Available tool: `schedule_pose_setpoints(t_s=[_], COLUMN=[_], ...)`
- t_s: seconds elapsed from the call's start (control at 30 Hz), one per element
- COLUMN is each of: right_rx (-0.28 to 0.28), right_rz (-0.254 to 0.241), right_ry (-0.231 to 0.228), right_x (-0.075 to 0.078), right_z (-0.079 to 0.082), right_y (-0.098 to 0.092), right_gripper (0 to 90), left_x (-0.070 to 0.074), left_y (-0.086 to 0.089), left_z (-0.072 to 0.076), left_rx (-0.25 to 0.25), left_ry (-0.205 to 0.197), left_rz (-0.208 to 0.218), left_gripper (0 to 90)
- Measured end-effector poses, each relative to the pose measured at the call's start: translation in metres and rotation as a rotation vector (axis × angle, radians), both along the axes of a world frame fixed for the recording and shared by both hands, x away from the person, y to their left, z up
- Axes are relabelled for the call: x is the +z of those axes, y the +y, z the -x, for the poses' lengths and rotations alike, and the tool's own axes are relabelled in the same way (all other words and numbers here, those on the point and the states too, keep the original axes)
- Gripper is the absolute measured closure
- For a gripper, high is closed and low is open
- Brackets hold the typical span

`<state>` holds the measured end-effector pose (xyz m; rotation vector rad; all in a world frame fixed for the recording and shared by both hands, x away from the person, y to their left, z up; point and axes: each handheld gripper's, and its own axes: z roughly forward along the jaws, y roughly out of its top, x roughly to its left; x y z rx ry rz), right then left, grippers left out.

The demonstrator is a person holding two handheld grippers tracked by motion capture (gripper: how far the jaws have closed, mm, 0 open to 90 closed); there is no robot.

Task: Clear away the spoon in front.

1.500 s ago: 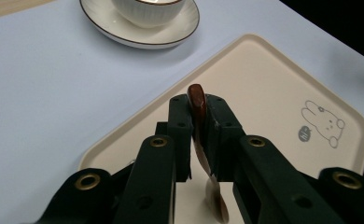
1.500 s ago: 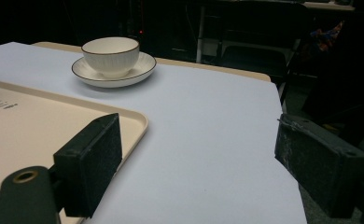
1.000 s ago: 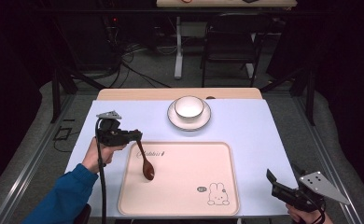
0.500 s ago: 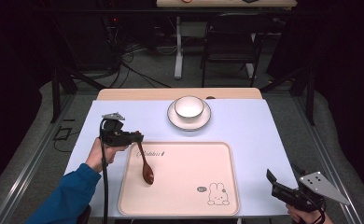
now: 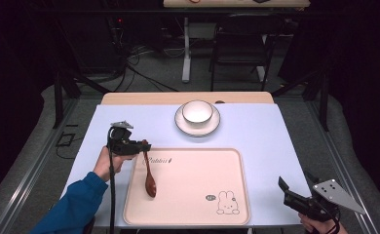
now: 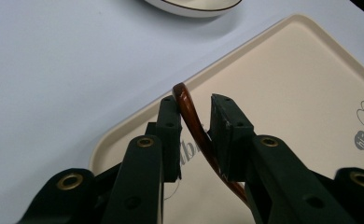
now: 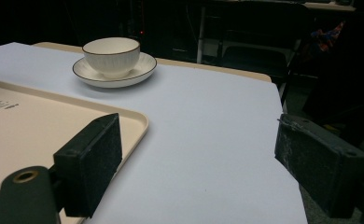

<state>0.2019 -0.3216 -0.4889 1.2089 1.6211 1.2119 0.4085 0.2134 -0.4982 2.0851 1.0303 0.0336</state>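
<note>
A brown wooden spoon (image 5: pixel 149 176) lies on the left part of the cream tray (image 5: pixel 198 204), bowl end toward me. Its handle (image 6: pixel 192 119) rises between the jaws of my left gripper (image 5: pixel 142 146), which have just been opening. The handle leans on the left pad (image 6: pixel 171 130), and a gap shows at the right pad, so the jaws stand open around it. In the left gripper view the left gripper (image 6: pixel 196 100) hangs over the tray's (image 6: pixel 292 93) left rim. My right gripper (image 5: pixel 295 183) waits open and empty at the table's near right corner, past the tray's right rim.
A white bowl (image 5: pixel 198 111) on a saucer (image 5: pixel 180 125) stands behind the tray at the table's middle back; the right gripper view shows that bowl (image 7: pixel 111 53) too. A rabbit print marks the tray's near right. Chairs and cables stand beyond the table.
My left gripper has come down a little with the spoon, whose bowl end now rests on the tray. The jaws have parted slightly. The right gripper has kept still.
</note>
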Motion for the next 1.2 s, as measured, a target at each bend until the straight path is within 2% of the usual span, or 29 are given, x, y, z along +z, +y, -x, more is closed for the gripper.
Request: schedule_pose_setpoints(t_s=[0.57,0.93,1.2], right_rx=[-0.001,-0.002,-0.004], right_rz=[0.005,0.005,0.005], right_ry=[0.001,0.001,0.003], right_x=[0.000,0.000,0.000], right_z=[0.000,0.000,0.000], right_y=[0.000,0.000,0.001], right_gripper=[14.1,14.1,14.1], left_x=[-0.022,-0.029,-0.031], left_y=[-0.005,-0.008,-0.009], left_z=[-0.002,-0.002,-0.002], left_rx=[0.043,0.053,0.058], left_ry=[0.045,0.047,0.046], left_rz=[-0.073,-0.127,-0.142], left_gripper=[71.0,69.1,66.9])
